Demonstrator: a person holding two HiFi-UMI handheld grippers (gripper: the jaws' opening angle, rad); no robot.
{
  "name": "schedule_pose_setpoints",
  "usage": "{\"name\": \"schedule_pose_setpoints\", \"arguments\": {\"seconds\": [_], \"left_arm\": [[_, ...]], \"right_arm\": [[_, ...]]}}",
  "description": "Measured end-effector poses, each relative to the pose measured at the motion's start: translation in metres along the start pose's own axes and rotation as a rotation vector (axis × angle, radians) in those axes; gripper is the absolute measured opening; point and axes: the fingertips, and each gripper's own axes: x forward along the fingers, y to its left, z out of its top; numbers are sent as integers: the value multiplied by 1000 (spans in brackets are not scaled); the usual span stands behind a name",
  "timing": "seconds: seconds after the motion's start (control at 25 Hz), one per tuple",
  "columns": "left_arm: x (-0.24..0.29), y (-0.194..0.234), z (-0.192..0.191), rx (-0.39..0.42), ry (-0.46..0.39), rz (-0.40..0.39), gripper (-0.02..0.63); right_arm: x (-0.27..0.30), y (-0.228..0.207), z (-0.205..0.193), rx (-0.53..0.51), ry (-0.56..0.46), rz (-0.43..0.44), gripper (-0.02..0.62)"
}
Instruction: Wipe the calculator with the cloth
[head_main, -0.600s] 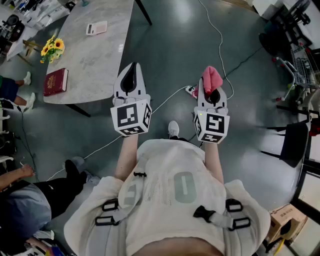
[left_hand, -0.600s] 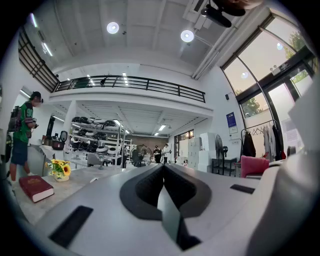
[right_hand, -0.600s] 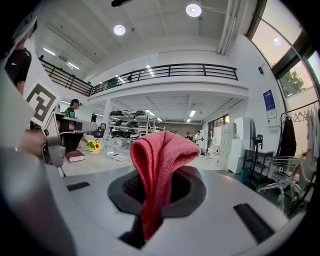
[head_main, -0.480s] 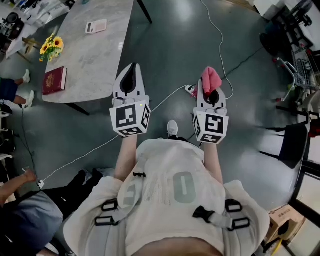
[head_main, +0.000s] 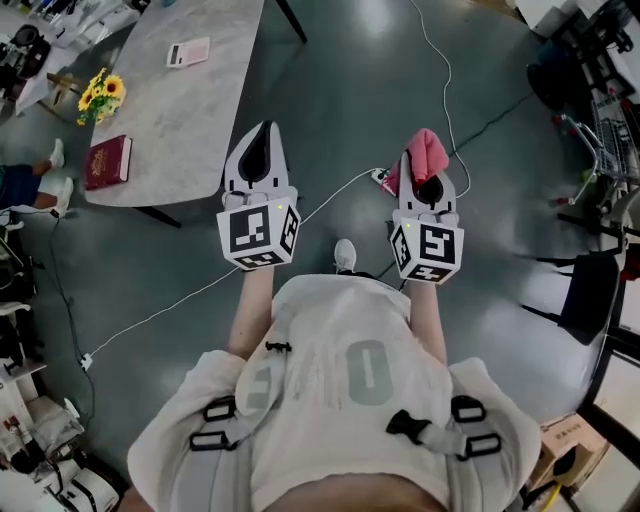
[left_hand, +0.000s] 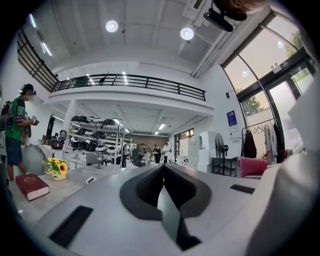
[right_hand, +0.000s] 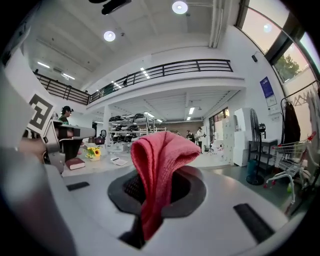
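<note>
The calculator (head_main: 188, 52) lies flat on the grey marble table (head_main: 190, 110) at the upper left of the head view, far from both grippers; it shows small in the right gripper view as the calculator (right_hand: 119, 161). My right gripper (head_main: 426, 168) is shut on a pink cloth (head_main: 428, 155), which bunches up out of the jaws as the cloth (right_hand: 159, 172). My left gripper (head_main: 258, 140) is shut with nothing in it, jaws pressed together, level over the floor beside the table's near edge. Both are held out in front of the person's body.
A red book (head_main: 109, 161) and a vase of sunflowers (head_main: 101, 93) stand on the table's left part. White cables (head_main: 340, 190) and a power strip (head_main: 383, 179) lie on the dark floor. A black chair (head_main: 590, 290) and a metal cart (head_main: 600, 140) stand at the right.
The view has shifted slightly; the table sits a little farther left. A seated person at the lower left has gone out of view. Both grippers keep their grip and pose.
</note>
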Motion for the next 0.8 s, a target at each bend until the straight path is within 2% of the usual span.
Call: {"name": "schedule_pose_setpoints", "arguments": {"seconds": [0.44, 0.68, 0.8], "left_arm": [[26, -12, 15, -27, -36, 24, 20], [66, -18, 32, -31, -86, 1, 20], [94, -22, 44, -18, -112, -30, 20]], "right_arm": [[17, -24, 7, -43, -31, 20, 54], [38, -51, 24, -76, -58, -16, 54], [56, -72, 42, -85, -95, -65, 54]]}}
